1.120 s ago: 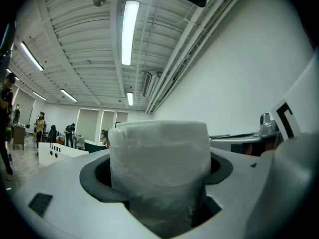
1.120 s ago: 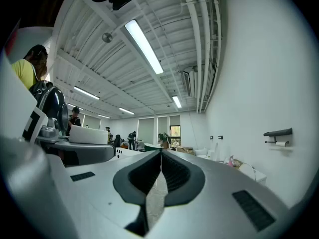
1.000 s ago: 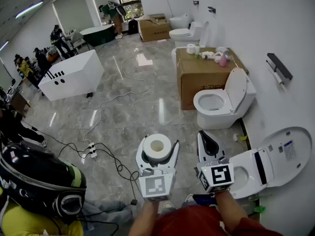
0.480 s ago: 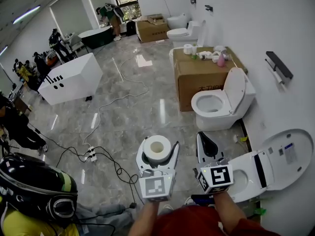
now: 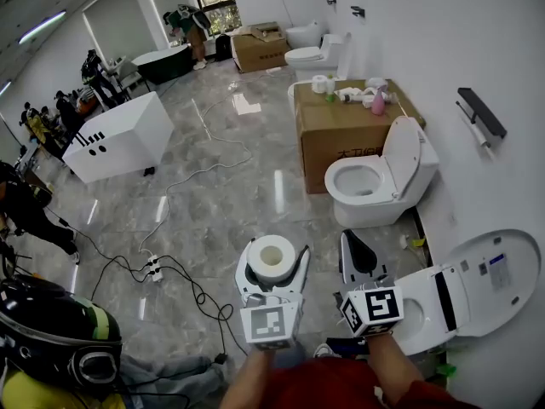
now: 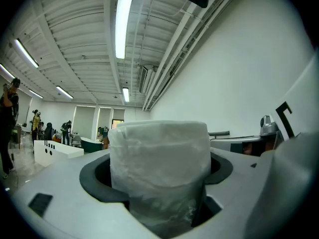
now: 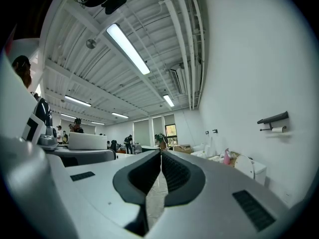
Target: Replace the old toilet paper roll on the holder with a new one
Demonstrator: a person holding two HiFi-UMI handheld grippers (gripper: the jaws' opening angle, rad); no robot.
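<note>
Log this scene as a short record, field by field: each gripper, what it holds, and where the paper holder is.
left gripper: shut on new toilet paper roll, core facing up
right gripper: shut, empty
holder: black, on the right wall, far from both grippers
roll on holder: small, white, hanging under it
swap: not yet begun

Left hand-held gripper [image 5: 272, 256] clamps paper roll [image 6: 158, 168]; right hand-held gripper [image 5: 351, 244] level, jaws together.

Head view steeply over left tool [image 5: 274, 249], right tool [image 5: 350, 240]
</note>
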